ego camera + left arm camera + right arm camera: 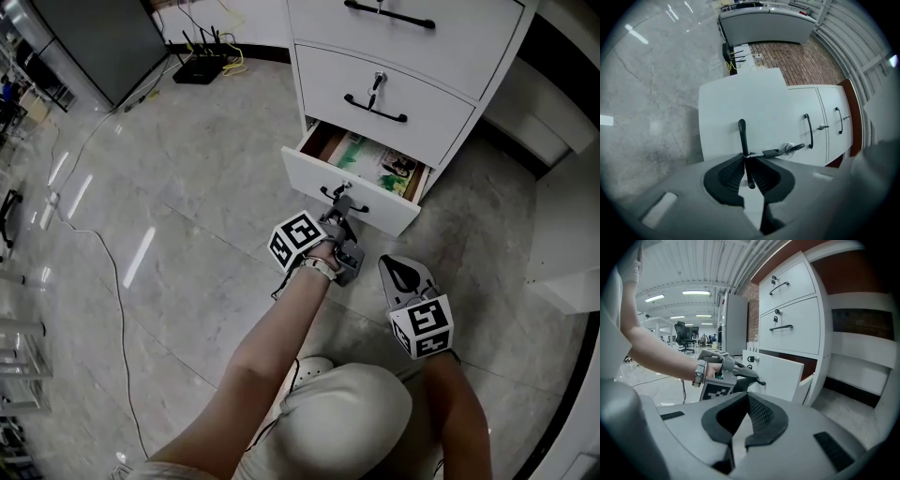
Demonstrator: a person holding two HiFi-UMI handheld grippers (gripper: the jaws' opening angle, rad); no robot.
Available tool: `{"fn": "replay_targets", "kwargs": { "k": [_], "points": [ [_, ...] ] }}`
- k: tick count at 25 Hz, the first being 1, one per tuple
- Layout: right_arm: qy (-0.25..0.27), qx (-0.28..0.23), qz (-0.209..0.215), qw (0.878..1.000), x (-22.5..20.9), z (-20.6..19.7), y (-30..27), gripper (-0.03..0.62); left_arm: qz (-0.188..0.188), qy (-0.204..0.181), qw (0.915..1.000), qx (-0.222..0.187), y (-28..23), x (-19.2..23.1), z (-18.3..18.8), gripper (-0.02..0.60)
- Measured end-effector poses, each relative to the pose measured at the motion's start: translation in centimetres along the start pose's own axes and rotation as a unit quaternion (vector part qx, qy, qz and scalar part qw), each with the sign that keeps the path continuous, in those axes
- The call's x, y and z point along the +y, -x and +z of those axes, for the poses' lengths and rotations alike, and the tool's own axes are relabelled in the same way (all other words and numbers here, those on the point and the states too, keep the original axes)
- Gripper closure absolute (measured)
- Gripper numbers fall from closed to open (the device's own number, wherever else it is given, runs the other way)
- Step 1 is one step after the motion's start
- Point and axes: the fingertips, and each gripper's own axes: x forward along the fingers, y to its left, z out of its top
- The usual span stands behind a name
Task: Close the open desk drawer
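Desk drawer (305, 173) sat part open at centre of head view, my left gripper (746, 159) pinched its handle (742, 133), right gripper (745, 403) pressed together, empty; closing step, next needed 1 straight push.

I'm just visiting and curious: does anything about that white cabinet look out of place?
Yes: the bottom drawer stands pulled out, while the middle drawer and top drawer sit flush. That leaves printed paper exposed inside. The left gripper is clamped on its black handle. Nothing looks spilled or damaged.
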Motion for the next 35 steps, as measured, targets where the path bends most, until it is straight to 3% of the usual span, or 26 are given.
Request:
{"fn": "replay_targets", "kwargs": {
  "k": [19, 35],
  "points": [
    [-0.021, 0.017, -0.010, 1.000, -1.9, -1.2, -0.7, 0.583, 0.002, -0.013, 0.9995, 0.030, -5.6, -0.8, 0.5, 0.543],
    [-0.065, -0.014, -0.031, 0.997, -3.1, 0.1, -0.7, 0.583, -0.004, -0.003, 0.9996, 0.029, -9.0, -1.1, 0.8, 0.543]
  ]
}}
